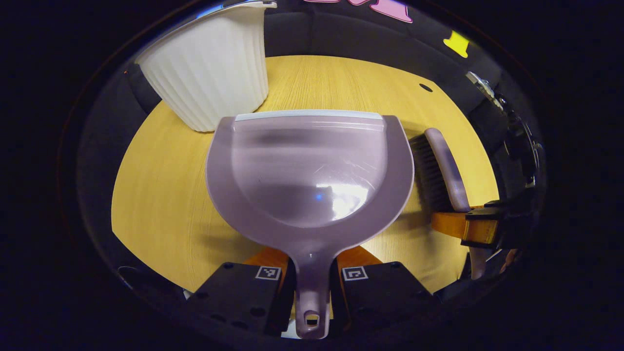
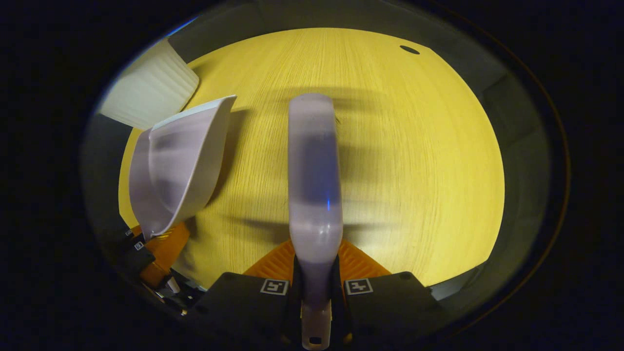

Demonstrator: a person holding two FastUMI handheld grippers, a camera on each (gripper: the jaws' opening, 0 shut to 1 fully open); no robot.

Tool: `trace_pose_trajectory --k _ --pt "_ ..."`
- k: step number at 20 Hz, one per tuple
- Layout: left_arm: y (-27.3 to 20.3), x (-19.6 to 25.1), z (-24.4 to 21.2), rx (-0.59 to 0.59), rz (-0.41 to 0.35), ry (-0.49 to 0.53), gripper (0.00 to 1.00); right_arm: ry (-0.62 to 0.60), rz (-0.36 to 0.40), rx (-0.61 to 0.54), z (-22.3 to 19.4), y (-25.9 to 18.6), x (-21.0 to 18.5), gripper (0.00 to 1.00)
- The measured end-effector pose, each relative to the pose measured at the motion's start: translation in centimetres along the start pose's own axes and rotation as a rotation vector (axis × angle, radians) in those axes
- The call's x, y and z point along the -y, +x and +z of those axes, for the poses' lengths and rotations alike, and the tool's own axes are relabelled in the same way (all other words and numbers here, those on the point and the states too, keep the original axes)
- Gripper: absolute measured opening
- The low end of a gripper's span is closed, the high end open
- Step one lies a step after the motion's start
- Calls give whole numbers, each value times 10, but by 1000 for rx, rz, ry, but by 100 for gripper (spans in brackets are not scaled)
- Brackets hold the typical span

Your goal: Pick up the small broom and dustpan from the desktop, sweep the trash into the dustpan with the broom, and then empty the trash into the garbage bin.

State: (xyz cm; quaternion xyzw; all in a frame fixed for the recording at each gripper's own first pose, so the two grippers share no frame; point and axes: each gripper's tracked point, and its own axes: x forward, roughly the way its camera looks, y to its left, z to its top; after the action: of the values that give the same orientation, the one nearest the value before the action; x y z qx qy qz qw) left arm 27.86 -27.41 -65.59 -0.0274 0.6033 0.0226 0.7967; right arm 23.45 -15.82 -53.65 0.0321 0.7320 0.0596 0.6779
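Note:
A mauve dustpan (image 1: 310,170) fills the middle of the left gripper view, held level above the wooden desktop (image 1: 161,195); my left gripper (image 1: 312,273) is shut on its handle. To its right lies the small broom (image 1: 446,168), dark bristles facing the pan, with the right gripper (image 1: 480,229) on its handle. In the right gripper view the broom (image 2: 314,170) points straight ahead, and my right gripper (image 2: 316,278) is shut on its handle. The dustpan (image 2: 175,163) stands at the left there, seen side-on. The pan looks empty, and I see no trash on the desktop.
A white ribbed garbage bin (image 1: 209,68) stands at the far left of the desktop, just beyond the dustpan's front lip; it also appears as the bin (image 2: 148,90) at upper left. A small dark hole (image 2: 409,49) marks the desk's far right corner.

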Motion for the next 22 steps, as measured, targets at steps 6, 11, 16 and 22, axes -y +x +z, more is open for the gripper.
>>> trace_pose_trajectory --k 6,11,16,22 --pt "0 2 -5 -71 3 -3 29 -6 2 -36 8 -25 -6 22" --pt "-7 7 -1 -67 2 36 32 -1 20 -67 1 -23 -12 40" --pt "-25 12 1 -30 -16 45 69 15 27 3 6 -44 -8 100" --pt "-123 1 34 301 27 101 77 69 51 341 35 -155 -2 99"
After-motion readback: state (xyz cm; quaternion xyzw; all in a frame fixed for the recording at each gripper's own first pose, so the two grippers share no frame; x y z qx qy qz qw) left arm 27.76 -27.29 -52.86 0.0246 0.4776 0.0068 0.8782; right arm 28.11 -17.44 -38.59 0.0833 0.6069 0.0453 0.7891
